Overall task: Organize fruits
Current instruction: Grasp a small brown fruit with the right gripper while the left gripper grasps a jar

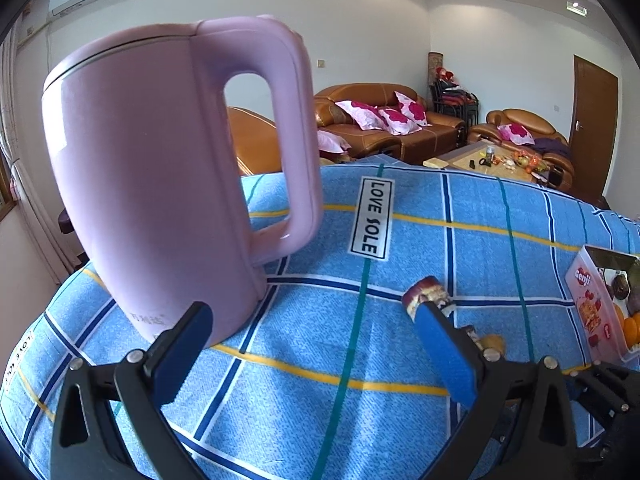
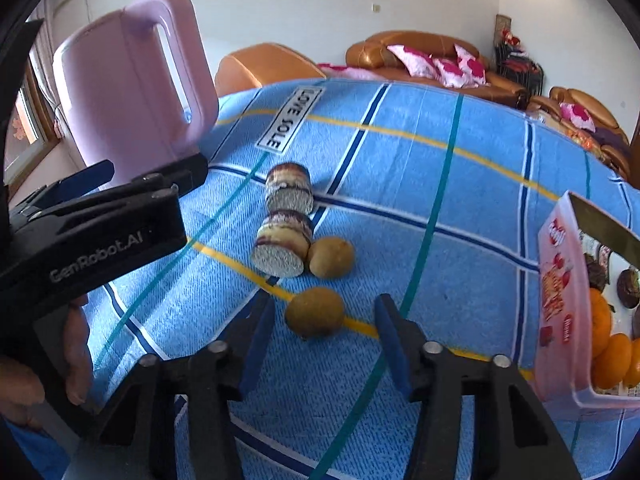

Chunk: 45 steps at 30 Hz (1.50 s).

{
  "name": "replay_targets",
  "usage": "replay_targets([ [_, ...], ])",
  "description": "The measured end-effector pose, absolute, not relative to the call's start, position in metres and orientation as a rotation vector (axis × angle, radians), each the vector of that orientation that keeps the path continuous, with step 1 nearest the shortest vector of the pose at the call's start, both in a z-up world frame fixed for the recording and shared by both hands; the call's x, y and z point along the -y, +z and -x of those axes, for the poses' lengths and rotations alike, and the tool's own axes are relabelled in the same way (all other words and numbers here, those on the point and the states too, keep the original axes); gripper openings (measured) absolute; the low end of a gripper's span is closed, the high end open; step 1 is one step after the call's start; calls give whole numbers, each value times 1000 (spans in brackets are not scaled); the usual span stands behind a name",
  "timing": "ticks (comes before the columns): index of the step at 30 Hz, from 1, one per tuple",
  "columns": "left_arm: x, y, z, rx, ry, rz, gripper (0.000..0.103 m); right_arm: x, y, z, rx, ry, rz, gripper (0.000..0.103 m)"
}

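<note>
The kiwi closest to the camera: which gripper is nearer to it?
Right. The right gripper has the near kiwi just ahead of its open jaws, untouched. The left gripper sits off beside the pink kettle.

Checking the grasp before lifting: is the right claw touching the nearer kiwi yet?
Apart. The right wrist view shows the right claw with both fingers straddling the nearer kiwi, blue cloth visible in the gap on each side.

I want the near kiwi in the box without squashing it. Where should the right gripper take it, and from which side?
Grip the near kiwi across its middle, coming down from above and the near side. It lies free on the cloth, apart from the other kiwi, and already sits between the right gripper pads, which don't touch it.
</note>
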State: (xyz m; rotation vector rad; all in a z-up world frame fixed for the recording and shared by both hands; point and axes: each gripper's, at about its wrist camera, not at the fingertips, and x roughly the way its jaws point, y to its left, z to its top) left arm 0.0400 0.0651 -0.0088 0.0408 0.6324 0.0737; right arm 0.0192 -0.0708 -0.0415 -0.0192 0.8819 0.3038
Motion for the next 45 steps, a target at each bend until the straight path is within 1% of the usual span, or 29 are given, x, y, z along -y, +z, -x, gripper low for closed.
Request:
replay_targets([
  [3,-65,-9,-41,-636,49,-29,103,72,-41,-21,-883,310,9,40],
  [5,-64,-9,-41,-637,24,-22,102,73,-41,-23,-882,318,-2,32],
  [7,-61,-10,-41,-639,-6,-22,98,78,-39,-22,-872,310,-21,32],
  [12,-47,-17,-41,-663,-96,-41,87,105,-29,-16,-779,271,-138,32],
  [17,-35,-22,-45,-717,-154,-13,76,120,-11,-6,-653,156,-98,32],
  [19,-31,-24,-53,-765,-161,10,68,122,-7,-4,-634,145,-107,32],
  [23,-16,-24,-66,-828,-188,31,62,127,-4,-4,-618,133,-121,32],
  [24,-12,-25,-68,-836,-186,19,59,128,-4,-3,-617,131,-123,32],
  [28,2,-29,-73,-840,-189,-15,58,131,-4,-2,-619,131,-136,32],
  [30,4,-36,-78,-876,-183,9,57,131,-5,-3,-619,130,-137,32],
  [31,2,-38,-78,-880,-175,24,54,131,-5,-3,-619,129,-138,32],
  [36,-7,-44,-75,-895,-165,57,54,134,-5,-3,-625,130,-148,32],
  [40,2,-48,-70,-887,-157,-42,53,132,-9,-6,-641,139,-146,32],
  [42,4,-46,-69,-891,-142,-47,51,131,-9,-6,-643,141,-145,32],
  [44,6,-47,-65,-884,-145,-56,35,131,-9,-6,-641,142,-146,32],
  [45,6,-47,-63,-878,-140,-73,35,132,-9,-5,-640,142,-149,32],
])
